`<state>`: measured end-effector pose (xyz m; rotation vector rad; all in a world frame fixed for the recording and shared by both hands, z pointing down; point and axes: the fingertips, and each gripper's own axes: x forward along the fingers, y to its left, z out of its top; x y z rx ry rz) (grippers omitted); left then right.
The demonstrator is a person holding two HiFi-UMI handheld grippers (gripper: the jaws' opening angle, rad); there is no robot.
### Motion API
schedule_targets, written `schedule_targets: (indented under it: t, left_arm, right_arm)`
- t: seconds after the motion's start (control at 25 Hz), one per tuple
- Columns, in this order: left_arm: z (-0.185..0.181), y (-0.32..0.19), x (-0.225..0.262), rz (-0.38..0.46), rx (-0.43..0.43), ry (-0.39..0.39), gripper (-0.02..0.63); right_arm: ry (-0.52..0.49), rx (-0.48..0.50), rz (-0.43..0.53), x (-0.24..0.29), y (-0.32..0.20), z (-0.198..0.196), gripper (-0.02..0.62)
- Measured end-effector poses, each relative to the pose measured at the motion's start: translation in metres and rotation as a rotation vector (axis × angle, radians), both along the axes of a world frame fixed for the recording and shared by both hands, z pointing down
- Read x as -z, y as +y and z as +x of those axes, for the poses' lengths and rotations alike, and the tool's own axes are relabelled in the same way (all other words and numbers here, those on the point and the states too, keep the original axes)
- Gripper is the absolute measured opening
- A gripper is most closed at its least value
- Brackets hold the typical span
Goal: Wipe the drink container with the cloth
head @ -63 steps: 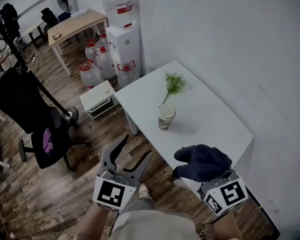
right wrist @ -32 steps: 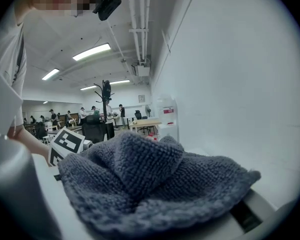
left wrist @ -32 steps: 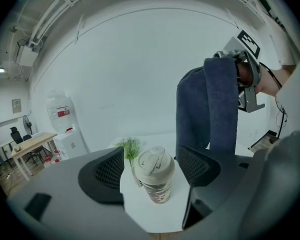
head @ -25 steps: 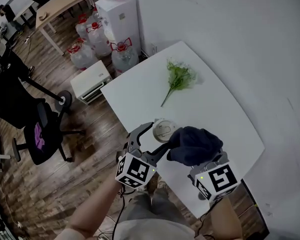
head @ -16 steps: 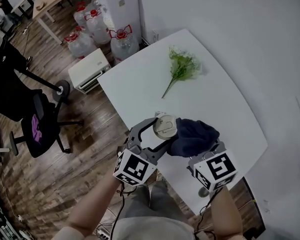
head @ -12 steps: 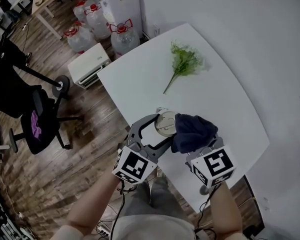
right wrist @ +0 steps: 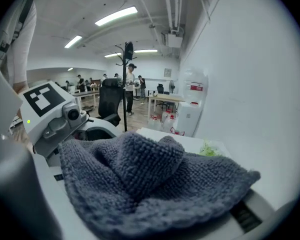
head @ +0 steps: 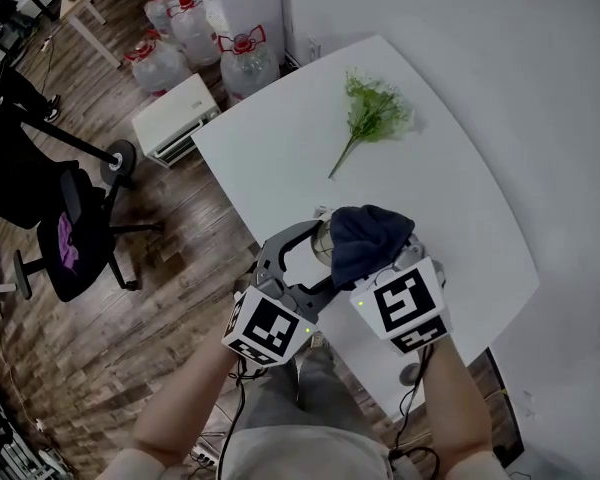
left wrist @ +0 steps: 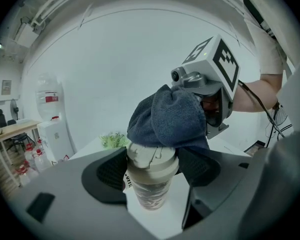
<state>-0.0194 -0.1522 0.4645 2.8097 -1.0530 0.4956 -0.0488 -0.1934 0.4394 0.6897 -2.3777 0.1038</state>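
A beige drink cup [left wrist: 149, 184] with a lid stands near the front edge of the white table [head: 450, 198]. My left gripper [left wrist: 152, 166] has a pad against each side of the lid, so it is shut on the cup. In the head view the left gripper [head: 324, 255] arcs around the cup [head: 323, 236], which is mostly hidden. My right gripper [head: 372, 268] is shut on a dark blue cloth [head: 365, 238]. The cloth [left wrist: 165, 119] lies bunched on top of the lid. It fills the right gripper view [right wrist: 150, 179] and hides those jaws.
A green plant sprig [head: 375, 113] lies at the table's far side. On the wooden floor to the left stand water jugs [head: 160, 63], a white box [head: 175, 118] and a black office chair [head: 65, 238]. A white wall runs along the right.
My left gripper has come forward and closed in around the cup. The right gripper carried the cloth leftward from beside the cup onto its lid.
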Motion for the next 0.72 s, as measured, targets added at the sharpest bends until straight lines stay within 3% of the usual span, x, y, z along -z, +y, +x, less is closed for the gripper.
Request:
schedule_targets:
  t: [0.16, 0.36, 0.52, 0.72]
  left_arm:
    - [0.001, 0.0, -0.001, -0.004, 0.014, -0.008, 0.337]
    - [0.004, 0.003, -0.002, 0.038, 0.01, -0.019, 0.339]
    - [0.012, 0.012, 0.001, 0.08, -0.017, -0.054, 0.339]
    - [0.012, 0.012, 0.003, 0.073, 0.007, -0.046, 0.336]
  right_arm:
    - [0.129, 0.122, 0.01, -0.006, 0.018, -0.009, 0.038]
    - [0.145, 0.218, -0.073, -0.009, 0.044, -0.01, 0.035]
    - [0.16, 0.231, -0.127, -0.007, 0.055, 0.005, 0.035]
    - [0.164, 0.175, -0.122, -0.007, 0.046, 0.022, 0.035]
